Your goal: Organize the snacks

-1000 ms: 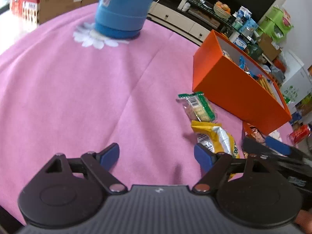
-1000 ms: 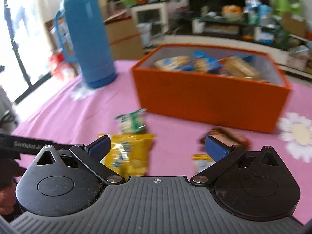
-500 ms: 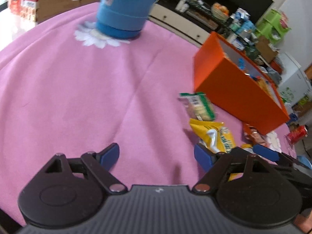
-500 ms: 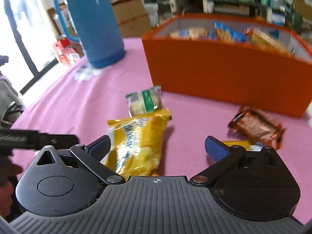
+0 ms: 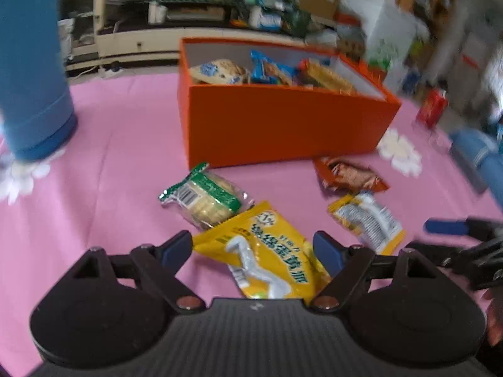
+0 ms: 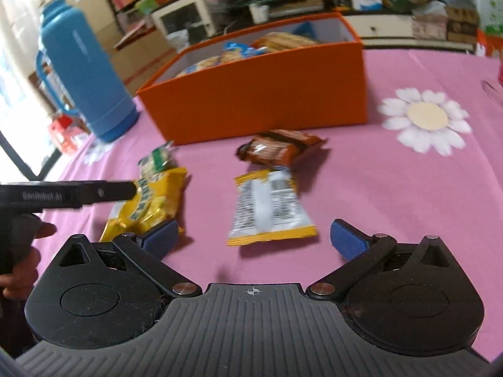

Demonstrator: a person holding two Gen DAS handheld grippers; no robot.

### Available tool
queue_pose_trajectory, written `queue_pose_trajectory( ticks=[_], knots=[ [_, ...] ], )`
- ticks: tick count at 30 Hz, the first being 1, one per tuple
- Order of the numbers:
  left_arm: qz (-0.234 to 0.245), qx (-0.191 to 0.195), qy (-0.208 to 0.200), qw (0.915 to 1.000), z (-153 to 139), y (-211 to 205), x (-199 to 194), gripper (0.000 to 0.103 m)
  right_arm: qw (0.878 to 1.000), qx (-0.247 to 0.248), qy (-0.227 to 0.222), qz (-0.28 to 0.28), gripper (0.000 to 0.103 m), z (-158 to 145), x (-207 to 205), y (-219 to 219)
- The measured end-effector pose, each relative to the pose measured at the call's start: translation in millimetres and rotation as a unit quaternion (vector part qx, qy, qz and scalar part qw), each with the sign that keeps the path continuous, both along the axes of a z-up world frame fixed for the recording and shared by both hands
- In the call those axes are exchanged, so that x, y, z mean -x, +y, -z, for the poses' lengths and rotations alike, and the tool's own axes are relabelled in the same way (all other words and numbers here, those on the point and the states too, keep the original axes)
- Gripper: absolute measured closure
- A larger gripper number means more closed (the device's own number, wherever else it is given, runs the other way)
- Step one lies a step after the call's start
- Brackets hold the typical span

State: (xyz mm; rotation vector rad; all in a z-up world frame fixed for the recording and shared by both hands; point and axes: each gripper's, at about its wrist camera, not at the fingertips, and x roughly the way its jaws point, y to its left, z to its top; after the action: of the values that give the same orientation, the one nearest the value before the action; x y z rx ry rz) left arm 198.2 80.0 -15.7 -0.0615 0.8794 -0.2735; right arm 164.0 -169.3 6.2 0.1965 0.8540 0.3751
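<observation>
Left wrist view: I see my left gripper point(image 5: 253, 249) with jaws apart, astride the yellow snack bag point(image 5: 267, 251) lying in front of the orange box point(image 5: 283, 125), pads not pressing it. Right wrist view: my right gripper point(image 6: 254, 238) gapes empty before the yellow-white packet point(image 6: 267, 207), also just in front of the orange box point(image 6: 251, 100).
</observation>
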Motion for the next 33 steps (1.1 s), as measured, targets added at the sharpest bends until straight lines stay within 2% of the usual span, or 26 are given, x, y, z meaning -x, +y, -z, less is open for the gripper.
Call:
queue_pose_trajectory(
  ticks=[2, 5, 7, 10, 13, 20, 22, 23, 24, 25, 27, 30, 33],
  knots=[
    [-0.026, -0.01, 0.017, 0.9995, 0.7, 0.7, -5.8, 0.023, 1.0, -0.006, 0.0, 0.007, 0.012, 1.9, -0.9, -4.5],
    [-0.071, 0.038, 0.033, 0.9962, 1.3, 6.0, 0.1, 0.022, 1.0, 0.003, -0.01, 0.008, 0.012, 4.6, -7.9, -1.8],
    [-0.106, 0.085, 0.047, 0.9896, 4.6, 6.1, 4.9, 0.022, 1.0, 0.01, -0.012, -0.002, 0.012, 8.0, -15.2, 6.9],
    [-0.142, 0.109, 0.065, 0.9817, 16.0, -4.5, 0.7, 0.022, 0.999, 0.04, -0.011, -0.033, 0.012, 18.3, -27.4, 26.9],
    [-0.147, 0.082, 0.075, 0.9829, 25.9, -20.1, -10.8, 0.022, 0.996, 0.075, -0.015, -0.054, 0.012, 28.0, -34.5, 43.4],
    [-0.117, 0.004, 0.05, 0.9918, 30.1, -41.4, -7.6, 0.024, 0.987, 0.136, -0.046, -0.067, 0.015, 37.3, -38.0, 58.6],
    [-0.112, -0.002, 0.044, 0.9927, 29.5, -39.6, -2.0, 0.039, 0.986, 0.141, -0.055, -0.071, 0.03, 36.5, -33.2, 58.0],
    [-0.111, -0.006, 0.042, 0.9929, 28.2, -37.1, 0.8, 0.05, 0.986, 0.141, -0.058, -0.072, 0.037, 34.7, -30.7, 56.1],
    [-0.108, -0.001, 0.043, 0.9932, 26.8, -33.3, 4.0, 0.055, 0.986, 0.14, -0.056, -0.072, 0.058, 31.5, -27.7, 53.2],
    [-0.107, 0.018, 0.048, 0.993, 25.4, -27.3, 8.8, 0.056, 0.987, 0.138, -0.052, -0.07, 0.067, 27.9, -25.0, 49.4],
    [-0.113, 0.045, 0.056, 0.991, 23.8, -17.2, 19.7, 0.057, 0.992, 0.107, -0.028, -0.065, 0.073, 21.7, -18.4, 36.2],
    [-0.123, 0.053, 0.048, 0.9898, 16.3, -8.8, 43.1, 0.058, 0.996, 0.075, -0.008, -0.051, 0.074, 16.4, -0.9, 18.4],
    [-0.127, 0.079, 0.044, 0.9877, 4.5, -2.1, 55.1, 0.059, 0.999, 0.033, 0.004, -0.038, 0.074, 8.5, 12.8, 3.6]
  ],
)
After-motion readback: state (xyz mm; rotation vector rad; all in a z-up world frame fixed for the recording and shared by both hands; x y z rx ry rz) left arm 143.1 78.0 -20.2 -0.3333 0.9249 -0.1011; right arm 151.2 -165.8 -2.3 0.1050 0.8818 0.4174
